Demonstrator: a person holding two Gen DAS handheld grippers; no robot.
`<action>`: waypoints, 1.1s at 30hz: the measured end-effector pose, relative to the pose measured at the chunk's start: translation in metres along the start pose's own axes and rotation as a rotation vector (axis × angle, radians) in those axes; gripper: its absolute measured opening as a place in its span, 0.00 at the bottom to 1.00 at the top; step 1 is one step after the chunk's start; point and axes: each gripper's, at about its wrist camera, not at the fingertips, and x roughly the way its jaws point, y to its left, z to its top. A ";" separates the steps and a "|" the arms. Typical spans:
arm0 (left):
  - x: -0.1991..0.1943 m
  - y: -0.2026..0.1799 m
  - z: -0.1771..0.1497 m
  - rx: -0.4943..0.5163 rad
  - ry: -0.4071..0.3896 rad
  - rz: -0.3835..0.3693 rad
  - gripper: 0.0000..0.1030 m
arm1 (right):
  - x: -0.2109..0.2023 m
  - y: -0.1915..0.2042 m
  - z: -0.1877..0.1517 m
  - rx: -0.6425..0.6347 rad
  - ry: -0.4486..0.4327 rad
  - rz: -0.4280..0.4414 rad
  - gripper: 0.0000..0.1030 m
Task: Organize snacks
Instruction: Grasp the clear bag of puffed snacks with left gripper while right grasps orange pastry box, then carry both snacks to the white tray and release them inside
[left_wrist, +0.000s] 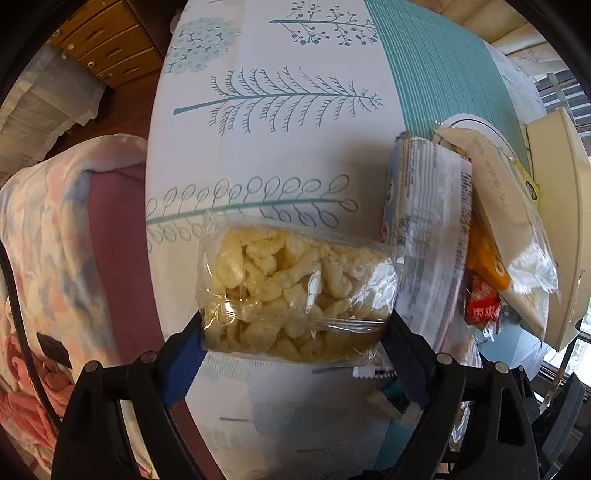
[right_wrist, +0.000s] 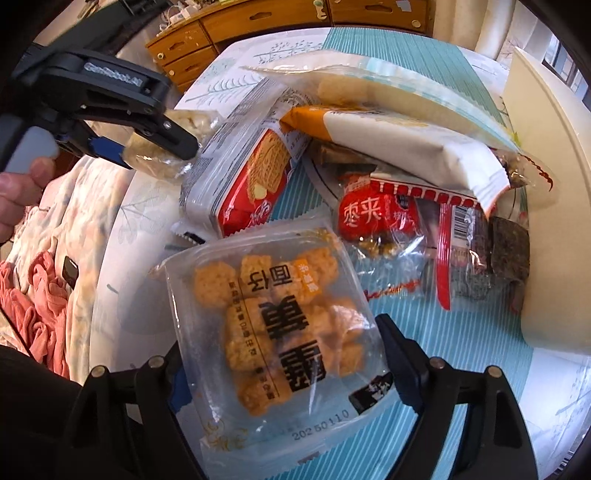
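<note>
Both grippers are loaded: left gripper (left_wrist: 295, 325) pinches a clear puff bag (left_wrist: 295, 291) across its width, fingers pressed into both sides, bag held above the tablecloth (left_wrist: 280, 147). Right gripper (right_wrist: 280, 365) is closed on a clear cracker tray (right_wrist: 273, 325), tray's long axis running away from the camera toward the snack pile (right_wrist: 388, 177), black print facing up. Pile sits just ahead and right of the tray: biscuit pack (right_wrist: 251, 181), red candy bag (right_wrist: 376, 214), white wrapper (right_wrist: 406, 147) on top, dark bars (right_wrist: 506, 251) at right next to a cream box (right_wrist: 546, 184). In the right wrist view the left gripper (right_wrist: 162, 147) hangs at upper left with the puff bag, close to the biscuit pack's left edge, can't tell if touching. From the left wrist view the pile lies to the right of the puff bag, the tall white pack (left_wrist: 428, 229) just beside it. Key relation: pile is right of the left claw, ahead of the right claw; the left looks nearer to the pile's near edge. Likely step: carrying both snacks to a spot by the pile or box; where they go is a guess. Risk: crinkly film slipping, puffs crushing.
</note>
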 end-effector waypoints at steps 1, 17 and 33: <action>-0.003 0.000 -0.005 -0.004 -0.002 0.003 0.86 | -0.001 0.001 -0.001 -0.001 0.006 0.002 0.82; -0.080 -0.040 -0.091 -0.090 -0.083 -0.055 0.86 | -0.077 -0.028 -0.009 -0.072 -0.013 0.146 0.83; -0.141 -0.126 -0.124 -0.099 -0.298 -0.165 0.86 | -0.170 -0.102 -0.005 -0.078 -0.198 0.191 0.83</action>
